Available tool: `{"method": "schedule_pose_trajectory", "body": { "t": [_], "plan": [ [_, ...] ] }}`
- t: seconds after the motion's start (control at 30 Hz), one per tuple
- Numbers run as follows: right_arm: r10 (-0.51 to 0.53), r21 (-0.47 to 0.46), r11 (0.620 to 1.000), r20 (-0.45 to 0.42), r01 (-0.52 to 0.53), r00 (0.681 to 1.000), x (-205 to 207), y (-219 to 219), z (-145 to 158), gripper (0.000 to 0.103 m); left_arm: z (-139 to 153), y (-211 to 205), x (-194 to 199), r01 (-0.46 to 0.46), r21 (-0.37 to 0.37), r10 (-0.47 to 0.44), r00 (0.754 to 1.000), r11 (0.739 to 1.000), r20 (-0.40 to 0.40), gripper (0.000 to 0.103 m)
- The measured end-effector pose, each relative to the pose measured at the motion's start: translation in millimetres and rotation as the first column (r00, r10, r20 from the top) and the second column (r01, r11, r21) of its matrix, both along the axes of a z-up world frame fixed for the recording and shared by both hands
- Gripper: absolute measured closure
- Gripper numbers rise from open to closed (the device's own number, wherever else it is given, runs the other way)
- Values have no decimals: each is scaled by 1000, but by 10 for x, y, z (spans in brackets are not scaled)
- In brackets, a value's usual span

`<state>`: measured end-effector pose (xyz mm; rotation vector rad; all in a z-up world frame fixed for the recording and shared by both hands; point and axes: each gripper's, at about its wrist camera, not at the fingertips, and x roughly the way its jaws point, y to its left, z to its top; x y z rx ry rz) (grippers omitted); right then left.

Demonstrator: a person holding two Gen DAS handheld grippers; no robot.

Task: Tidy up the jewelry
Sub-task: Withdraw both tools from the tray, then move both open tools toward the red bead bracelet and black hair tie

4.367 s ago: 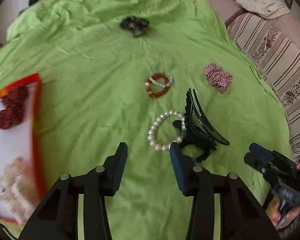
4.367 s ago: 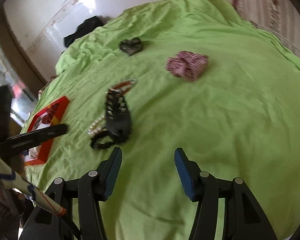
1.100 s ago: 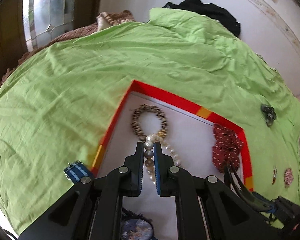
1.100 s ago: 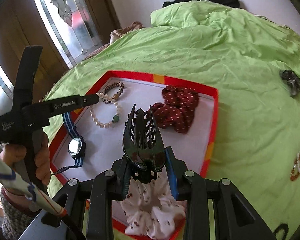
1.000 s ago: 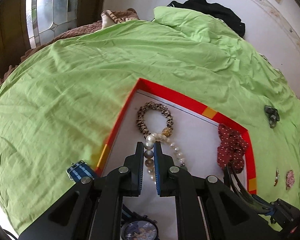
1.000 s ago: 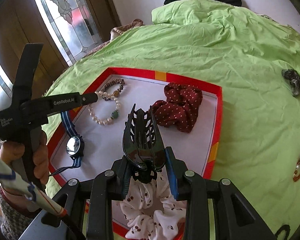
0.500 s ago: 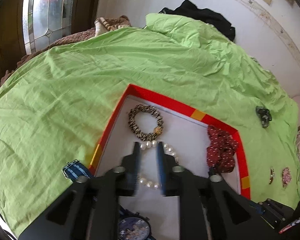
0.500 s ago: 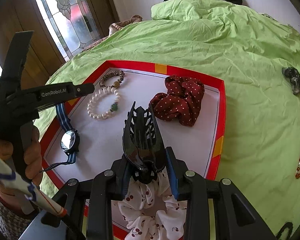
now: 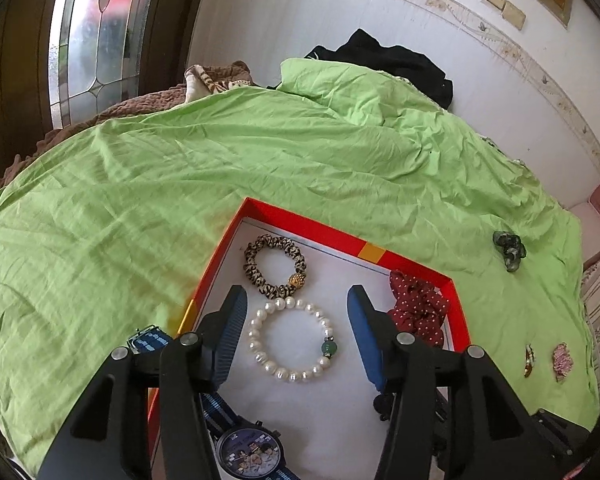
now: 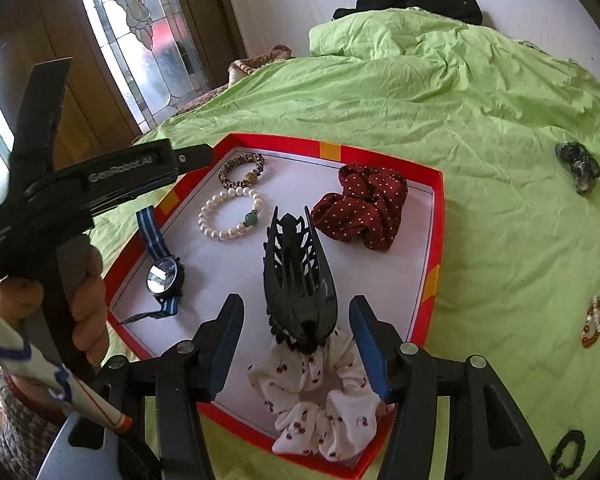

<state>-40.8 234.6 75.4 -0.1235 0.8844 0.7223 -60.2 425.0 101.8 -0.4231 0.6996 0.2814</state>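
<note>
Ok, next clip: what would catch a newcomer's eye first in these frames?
The red-rimmed white tray on the bright green bedsheet, holding jewelry. Between the open right gripper's fingers a glossy black claw hair clip lies partly on a white cherry-print scrunchie; below the open left gripper, a white pearl bracelet lies flat.

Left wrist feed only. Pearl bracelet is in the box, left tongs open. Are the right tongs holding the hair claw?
Observer: No. The right tongs are open; the black hair claw lies in the red box between the fingers, with a gap on each side.
Operator: Is it flat on the box floor?
Observer: Not fully. Its near end rests on a white cherry-print scrunchie.
Operator: Anything outside the box that I can't see?
Observer: A black hair tie on the green sheet, right of the tongs.
</note>
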Motion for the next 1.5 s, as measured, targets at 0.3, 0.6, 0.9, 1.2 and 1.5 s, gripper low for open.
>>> {"method": "schedule_pose_trajectory", "body": {
  "t": [0.3,0.6,0.9,1.2,1.5],
  "plan": [
    [-48,-2,999,22,48,999,-146,-259,51,42,-40,-51,-29,10,9,-10,1000,1000,-14,52],
    [-127,-8,992,25,128,992,-288,-694,33,41,-45,-32,-102,0,-8,0,1000,1000,-4,52],
    [-267,-39,963,7,267,964,-350,-1351,-85,40,-72,-122,-132,-9,24,9,1000,1000,-24,52],
    [-371,-32,928,-11,371,929,-438,-1751,-130,39,-3,-351,-183,-29,165,34,999,986,-25,52],
    [-391,-27,920,7,392,920,-538,-1818,-63,38,80,-525,-213,2,194,2,1000,981,-17,51]
  ]
}}
